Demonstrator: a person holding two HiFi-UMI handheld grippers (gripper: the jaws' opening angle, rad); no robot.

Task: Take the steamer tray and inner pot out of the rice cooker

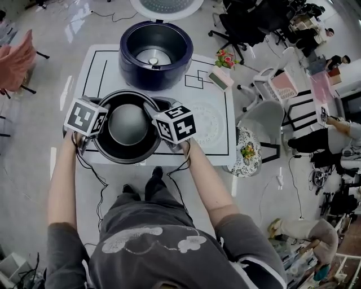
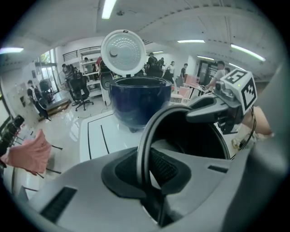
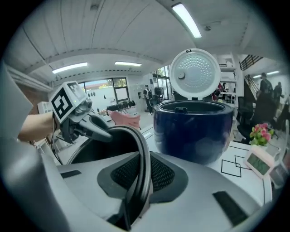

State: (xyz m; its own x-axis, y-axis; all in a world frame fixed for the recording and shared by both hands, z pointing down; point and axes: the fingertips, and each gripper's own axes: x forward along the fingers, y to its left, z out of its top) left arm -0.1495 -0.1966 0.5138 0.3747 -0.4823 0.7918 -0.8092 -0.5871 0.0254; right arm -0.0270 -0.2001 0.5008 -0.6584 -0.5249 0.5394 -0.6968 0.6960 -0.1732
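Note:
The dark inner pot (image 1: 127, 124) is over the near part of the white table (image 1: 220, 107), outside the dark blue rice cooker (image 1: 155, 48). Whether it rests on the table I cannot tell. My left gripper (image 1: 100, 121) is shut on the pot's left rim (image 2: 149, 131), which runs between its pads. My right gripper (image 1: 158, 121) is shut on the right rim (image 3: 142, 154) in the same way. The cooker stands at the back with its lid (image 1: 167, 7) up and its cavity open. A white round steamer tray (image 1: 210, 121) lies on the table right of the pot.
A small flower pot (image 1: 224, 58) and a small white device (image 1: 220, 78) stand right of the cooker. A stool with a floral cushion (image 1: 247, 151) and a white chair (image 1: 265, 118) stand beside the table's right edge. People sit at desks further right.

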